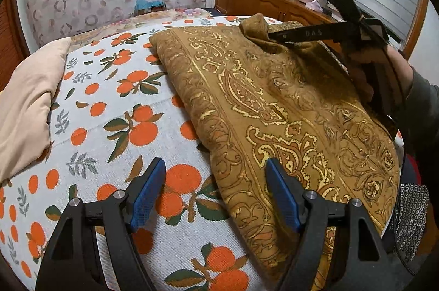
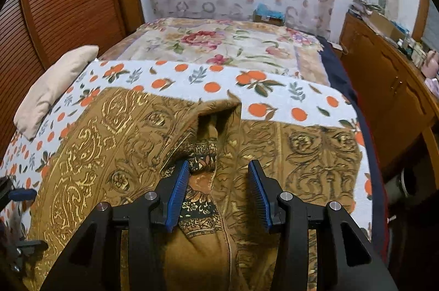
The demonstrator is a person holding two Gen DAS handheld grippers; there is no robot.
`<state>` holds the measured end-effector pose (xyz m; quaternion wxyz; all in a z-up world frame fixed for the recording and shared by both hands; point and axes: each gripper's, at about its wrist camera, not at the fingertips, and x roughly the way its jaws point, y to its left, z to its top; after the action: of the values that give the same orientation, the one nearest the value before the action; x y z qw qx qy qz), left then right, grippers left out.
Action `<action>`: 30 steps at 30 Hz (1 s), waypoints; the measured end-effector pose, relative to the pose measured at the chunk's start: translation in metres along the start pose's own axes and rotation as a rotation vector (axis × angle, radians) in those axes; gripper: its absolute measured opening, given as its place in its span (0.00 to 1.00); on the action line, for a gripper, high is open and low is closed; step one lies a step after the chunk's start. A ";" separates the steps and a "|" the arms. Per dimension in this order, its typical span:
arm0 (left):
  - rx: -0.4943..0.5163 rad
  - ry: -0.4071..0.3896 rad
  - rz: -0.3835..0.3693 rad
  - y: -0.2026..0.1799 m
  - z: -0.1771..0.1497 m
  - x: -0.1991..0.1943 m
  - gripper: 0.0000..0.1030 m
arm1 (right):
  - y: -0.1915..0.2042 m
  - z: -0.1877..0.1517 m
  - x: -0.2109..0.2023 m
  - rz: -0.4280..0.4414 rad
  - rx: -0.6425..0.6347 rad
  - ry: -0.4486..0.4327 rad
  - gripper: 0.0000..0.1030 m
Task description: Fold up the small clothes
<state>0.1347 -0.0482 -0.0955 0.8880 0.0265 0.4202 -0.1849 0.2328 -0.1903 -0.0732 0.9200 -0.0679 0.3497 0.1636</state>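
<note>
A brown cloth with a gold paisley print (image 1: 274,104) lies spread on the bed. My left gripper (image 1: 215,164) hovers open over its near left edge, one pad above the bedsheet and one above the cloth, holding nothing. At the cloth's far side, my right gripper (image 2: 218,167) straddles a raised fold of the cloth (image 2: 219,115). The fold tents up just beyond the fingertips, with one finger slipped under the flap. The pads stand apart and do not pinch it. In the left wrist view the right gripper's finger (image 1: 299,34) pokes into that bunched corner, held by a person's hand (image 1: 365,77).
The bed carries a white sheet with orange fruit print (image 1: 131,131) and a floral blanket (image 2: 219,46) beyond it. A beige pillow (image 1: 24,109) lies at the left. A wooden cabinet (image 2: 389,87) with clutter stands along the right.
</note>
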 end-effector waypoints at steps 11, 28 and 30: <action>-0.023 -0.079 0.001 0.000 0.002 -0.016 0.75 | -0.004 0.004 -0.085 -0.093 0.000 -0.245 0.00; -0.014 -0.075 -0.030 -0.010 -0.003 -0.023 0.75 | -0.037 -0.085 -0.112 -0.142 0.075 -0.115 0.49; -0.016 -0.075 -0.028 -0.010 -0.005 -0.025 0.75 | -0.026 -0.109 -0.125 -0.121 0.066 -0.108 0.49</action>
<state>0.1137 -0.0486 -0.0790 0.9007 0.0063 0.3883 -0.1947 0.0867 -0.2724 -0.0714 0.9475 -0.0497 0.2998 0.0995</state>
